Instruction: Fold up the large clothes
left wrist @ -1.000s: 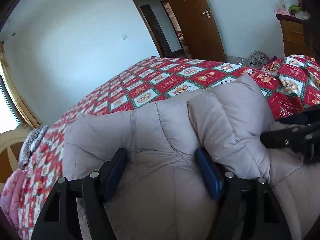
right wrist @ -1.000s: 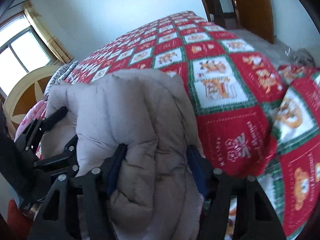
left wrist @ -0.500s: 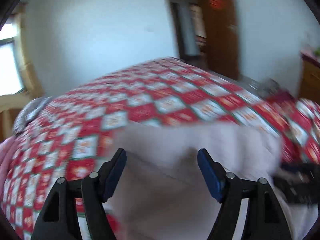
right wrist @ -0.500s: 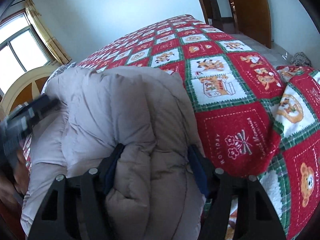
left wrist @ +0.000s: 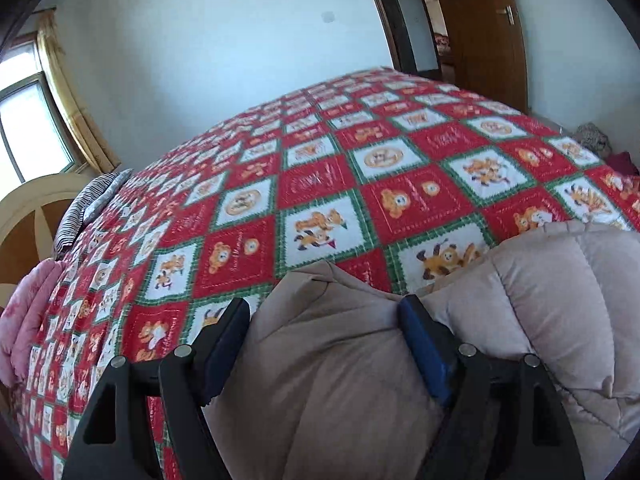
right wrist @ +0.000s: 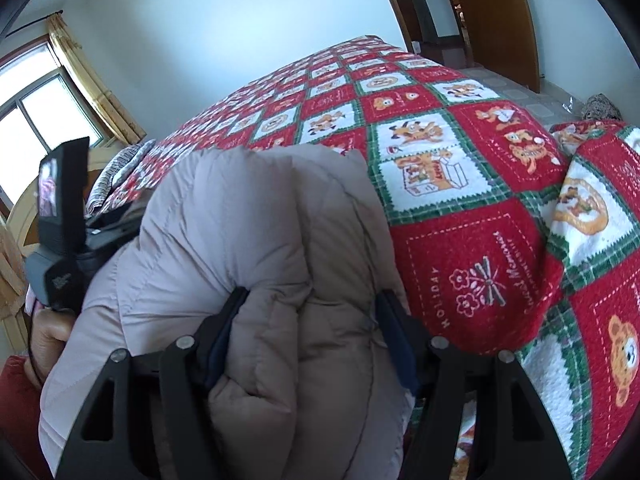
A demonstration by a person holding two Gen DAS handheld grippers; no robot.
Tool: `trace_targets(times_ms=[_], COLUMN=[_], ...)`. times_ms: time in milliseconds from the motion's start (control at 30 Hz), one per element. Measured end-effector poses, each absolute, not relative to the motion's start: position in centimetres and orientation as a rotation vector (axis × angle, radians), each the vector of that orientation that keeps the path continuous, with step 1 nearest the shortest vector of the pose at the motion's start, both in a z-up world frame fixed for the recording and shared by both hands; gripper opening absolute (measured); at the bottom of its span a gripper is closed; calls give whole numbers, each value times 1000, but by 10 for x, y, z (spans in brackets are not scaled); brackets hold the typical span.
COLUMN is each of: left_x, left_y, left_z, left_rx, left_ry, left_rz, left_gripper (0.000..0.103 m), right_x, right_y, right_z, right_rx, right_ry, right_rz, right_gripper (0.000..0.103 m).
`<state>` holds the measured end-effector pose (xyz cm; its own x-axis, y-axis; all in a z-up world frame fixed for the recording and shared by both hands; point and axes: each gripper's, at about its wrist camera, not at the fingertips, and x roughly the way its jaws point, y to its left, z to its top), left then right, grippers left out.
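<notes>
**Padded jacket half-folded at the bed edge: right pins, left re-grips**

The beige padded jacket (right wrist: 256,264) is bunched at the near edge of the bed, on the red checked quilt (right wrist: 460,208).

- Right gripper (right wrist: 312,316): the thick rolled fold fills the gap and both pads look pressed into it, so it is pinching the jacket. Quilt is just off to its right, and the left unit and the person's hand (right wrist: 48,340) are off to its left.
- Left gripper (left wrist: 324,320): spread wide, and its jaws have just been opening. A flat flap of jacket (left wrist: 328,360) lies between them, with the pointed corner just ahead of the tips. Right pad touches the fabric. Left pad sits at the flap's edge over the quilt, and I can't tell whether it is in contact. I read this as released, not holding.

My take on doing the step well:
- Hold the right pinch steady as the anchor so the roll doesn't spring open.
- Left: bite deep on the corner ahead and catch all the layers, because the puffy fill slips.
- Keep the quilt out of the left pad when closing.
- Carry the flap low across toward the right gripper, then flatten to push the air out.
</notes>
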<state>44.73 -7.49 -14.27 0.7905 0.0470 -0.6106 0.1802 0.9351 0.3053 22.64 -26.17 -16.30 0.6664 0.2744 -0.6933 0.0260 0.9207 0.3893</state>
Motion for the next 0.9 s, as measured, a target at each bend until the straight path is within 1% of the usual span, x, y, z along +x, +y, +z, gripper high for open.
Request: trace_targets(times_ms=[100,200,300,333,367,400,467,567,633,733,767,867,900], left_x=[443,431,401,388,370,358,342,332,327,326,321,311,311], left_y=[-81,-69,-30,-16,6,19,41,55,68,85,92,97,96], left_z=[-142,-130,-97,-88,-78,-76,-86,-119,-133,-153,-154,-156,-159], left_rx=[406,372,219,170,93,38,-77,-160,-298,-548,-576,-545,-542], left_ry=[634,637,687,690,704,723,793,849,837,904,886,845,847], left_rz=[-41,-62,-146,-145,-152,-174,-256,-325,-371,-527,-555,-635,-659], left_gripper=[78,79,80,82,83,85,85,85,85,85,85,86,88], right_x=[226,226,231,233,235,237,242,246,246,246,246,250,252], right_y=[-262,-263,-264,-265,-267,-271,-282,-277,-274,-271,-271,-273,-272], right_z=[-163,-162,-157,-153,-153,-154,-160,-162,-166,-169,-172,-179,-180], right_rx=[386,378,346,323,291,277,343,347,388,412,433,489,497], right_ry=[832,838,883,903,926,938,961,957,962,980,993,1019,1024], right_rz=[139,151,172,171,144,132,185,270,322,408,464,552,560], right_gripper=[67,67,71,77,94,102,103,103,103,103,103,103,103])
